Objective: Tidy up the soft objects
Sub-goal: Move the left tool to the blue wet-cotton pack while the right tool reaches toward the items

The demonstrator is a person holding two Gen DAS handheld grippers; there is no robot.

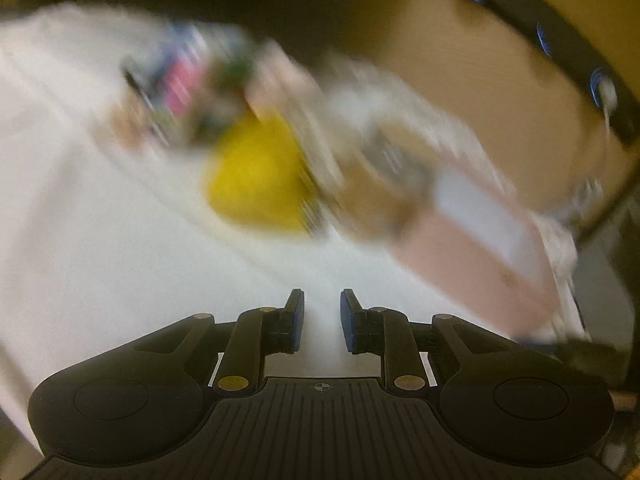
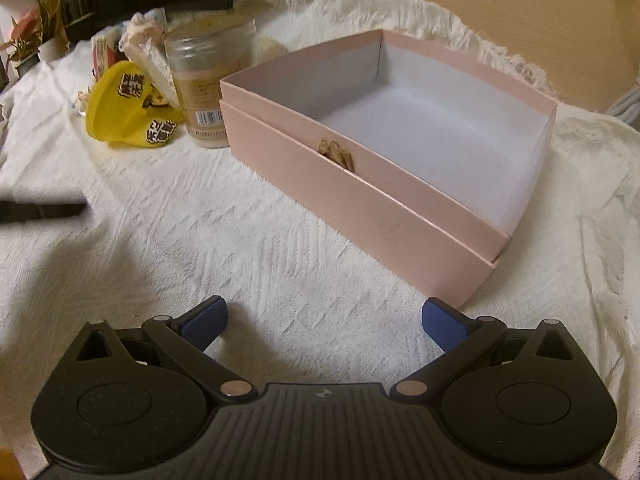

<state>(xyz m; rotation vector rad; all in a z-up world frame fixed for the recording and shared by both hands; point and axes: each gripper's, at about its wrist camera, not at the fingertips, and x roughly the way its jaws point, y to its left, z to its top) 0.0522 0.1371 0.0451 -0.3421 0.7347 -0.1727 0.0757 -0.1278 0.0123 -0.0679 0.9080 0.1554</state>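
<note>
A pink box (image 2: 360, 196) with a white inside stands open on the white cloth, ahead and right of my right gripper (image 2: 326, 318). A small brown soft thing (image 2: 338, 154) lies inside against its near wall. A yellow soft object (image 2: 128, 108) with printed patches lies left of the box, beside a jar (image 2: 208, 84). My right gripper is wide open and empty above the cloth. The left wrist view is motion-blurred: the yellow object (image 1: 256, 176) and pink box (image 1: 480, 232) lie ahead of my left gripper (image 1: 322, 320), whose jaws stand slightly apart with nothing between them.
A white textured cloth (image 2: 200, 240) covers the table, with a fringed edge at the back. Behind the jar are a pale knitted item (image 2: 150, 54) and small packets. Potted plants (image 2: 28, 40) stand far left. A dark blurred object (image 2: 40, 210) enters from the left.
</note>
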